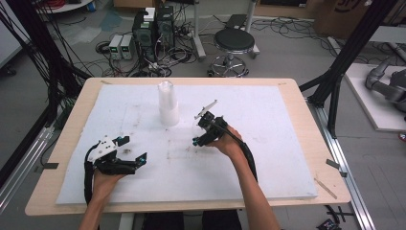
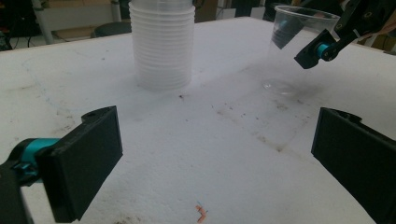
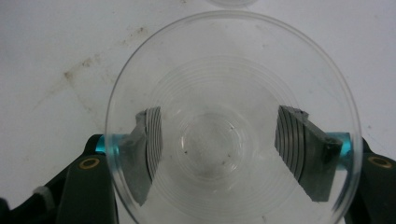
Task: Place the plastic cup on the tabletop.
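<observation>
Right claw (image 3: 219, 154) grips a clear cup (image 3: 233, 126), jaws blurred through its wall, near the cup stack (image 1: 168, 104). Left claw (image 2: 210, 158) gapes empty.

You have two kinds of thing: one stack of clear cups (image 1: 168, 106) ahead of your left fingers (image 2: 86, 158), and one single clear cup (image 3: 232, 126) between your right fingers (image 3: 299, 144).

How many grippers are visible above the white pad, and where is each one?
2. The left gripper rests near the front left of the white pad, jaws open and empty. The right gripper is near the middle, shut on a clear cup, beside the cup stack.
</observation>
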